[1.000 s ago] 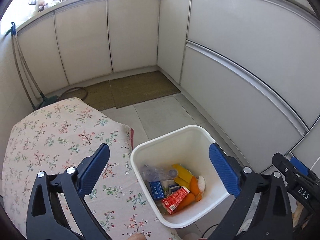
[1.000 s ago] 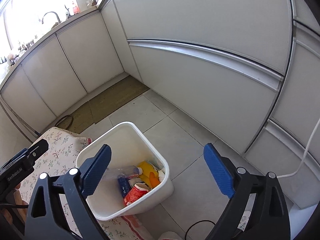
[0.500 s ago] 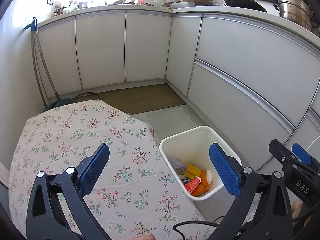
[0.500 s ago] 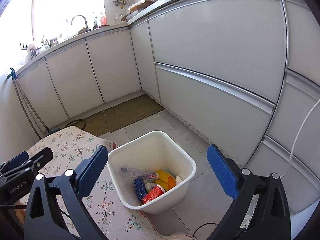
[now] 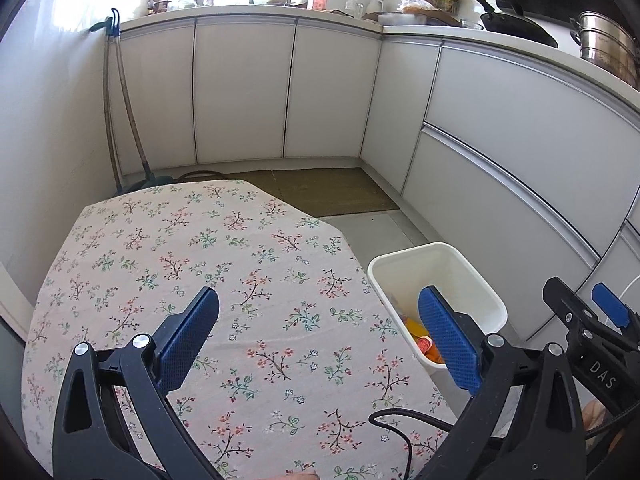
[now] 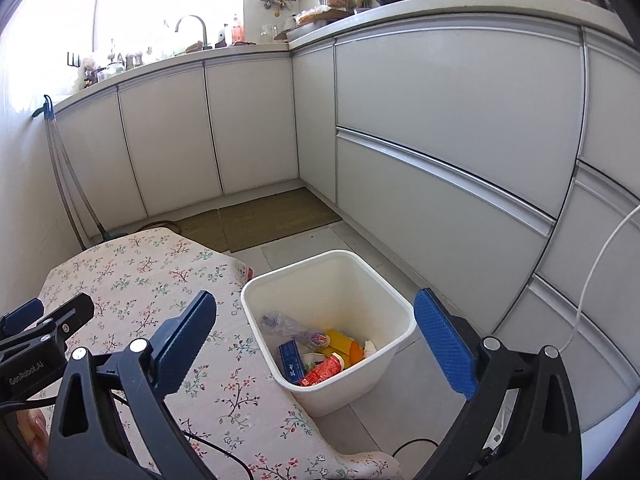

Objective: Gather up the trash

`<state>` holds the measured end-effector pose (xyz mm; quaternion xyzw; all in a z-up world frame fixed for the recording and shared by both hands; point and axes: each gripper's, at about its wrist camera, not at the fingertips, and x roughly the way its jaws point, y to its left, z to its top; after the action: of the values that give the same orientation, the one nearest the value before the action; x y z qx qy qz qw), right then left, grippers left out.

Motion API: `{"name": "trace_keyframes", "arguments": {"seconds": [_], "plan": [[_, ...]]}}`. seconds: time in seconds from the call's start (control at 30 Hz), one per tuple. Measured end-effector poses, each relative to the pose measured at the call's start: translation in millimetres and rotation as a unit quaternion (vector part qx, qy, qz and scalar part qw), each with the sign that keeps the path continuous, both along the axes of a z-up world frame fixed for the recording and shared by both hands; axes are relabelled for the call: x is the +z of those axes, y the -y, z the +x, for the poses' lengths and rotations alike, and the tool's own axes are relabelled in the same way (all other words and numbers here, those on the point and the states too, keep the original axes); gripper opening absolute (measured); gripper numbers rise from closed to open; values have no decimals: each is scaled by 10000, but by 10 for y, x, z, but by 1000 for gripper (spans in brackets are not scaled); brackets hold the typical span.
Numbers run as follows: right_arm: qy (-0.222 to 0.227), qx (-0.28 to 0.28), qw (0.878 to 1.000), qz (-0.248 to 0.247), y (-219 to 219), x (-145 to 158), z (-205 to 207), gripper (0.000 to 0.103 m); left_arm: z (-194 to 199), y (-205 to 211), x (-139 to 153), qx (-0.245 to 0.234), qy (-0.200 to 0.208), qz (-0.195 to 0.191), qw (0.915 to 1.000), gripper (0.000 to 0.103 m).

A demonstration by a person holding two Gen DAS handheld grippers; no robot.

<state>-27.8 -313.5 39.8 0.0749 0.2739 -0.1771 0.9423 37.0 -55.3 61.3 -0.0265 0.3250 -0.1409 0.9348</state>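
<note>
**Trash in the bin, both grippers empty**

While the white bin (image 6: 384,354) stands on the tiled floor just beside the table's edge, the trash lies at its bottom: a crumpled clear bottle (image 6: 286,326), a blue carton (image 6: 291,358), a red packet (image 6: 322,372) and a yellow-orange wrapper (image 6: 340,342), all heaped together. Your right gripper (image 6: 316,334) hangs above and in front of the bin with its jaws spread wide, having just finished opening, and nothing sits between its blue pads. Your left gripper (image 5: 318,338) hovers over the table (image 5: 224,256) with its floral cloth, jaws likewise spread and empty; from this view the bin (image 5: 460,276) shows partly behind its right finger. A black cable (image 5: 404,432) trails over the cloth's near edge. Beyond lie a brown mat (image 6: 276,216) on the floor, white cabinets (image 6: 440,120), and a counter (image 5: 516,46) carrying a black pan (image 5: 516,26) and a steel pot (image 5: 608,48).
</note>
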Motion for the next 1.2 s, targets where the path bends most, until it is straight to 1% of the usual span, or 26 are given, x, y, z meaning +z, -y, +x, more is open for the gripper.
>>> {"name": "trace_keyframes", "arguments": {"seconds": [0.13, 0.4, 0.57, 0.87, 1.2], "plan": [[-18, 40, 9997, -235, -143, -9, 28, 96, 44, -103, -83, 14, -198, -125, 9997, 95], [-50, 56, 9994, -345, -237, -24, 75, 96, 61, -169, -98, 8, -206, -194, 9996, 95], [-97, 137, 9993, -343, -259, -45, 94, 96, 70, -179, -98, 11, -244, -205, 9995, 95], [-91, 141, 9995, -274, -220, -47, 82, 96, 87, -170, -124, 32, -332, -217, 9992, 91], [-142, 195, 9993, -278, -241, -61, 107, 96, 97, -184, -131, 53, -370, -239, 9990, 90]]}}
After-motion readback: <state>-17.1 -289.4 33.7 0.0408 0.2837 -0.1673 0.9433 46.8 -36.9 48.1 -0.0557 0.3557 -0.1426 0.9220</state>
